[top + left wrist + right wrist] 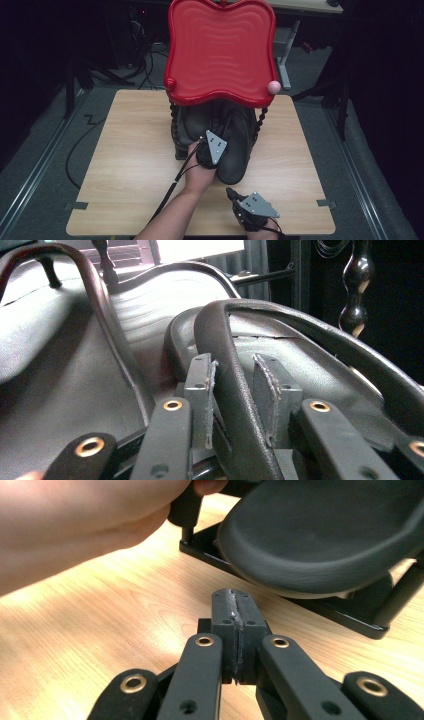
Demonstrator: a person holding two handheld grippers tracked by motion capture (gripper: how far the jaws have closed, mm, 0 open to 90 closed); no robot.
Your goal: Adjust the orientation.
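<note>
A pair of dark leather boots stands on the low black shelf of a rack at mid-table; the right boot (pixel 235 150) points its toe at me, and the left boot (pixel 186 125) is beside it. My left gripper (pixel 211 137) is at the right boot's top. In the left gripper view its jaws (pixel 237 390) are shut on the boot's collar rim (pixel 220 340), one pad on each side of the leather. My right gripper (pixel 231 191) rests low over the table's near edge, its jaws (pixel 234 605) shut on nothing, just short of the boot's toe (pixel 320 540).
A red wavy tray (pixel 220 50) tops the rack on black beaded posts (pixel 261 120), with a pink ball (pixel 273 86) at its right corner. The rack's black base (pixel 350 615) lies ahead of my right gripper. Bare wooden table (pixel 125 175) spreads to the left and right.
</note>
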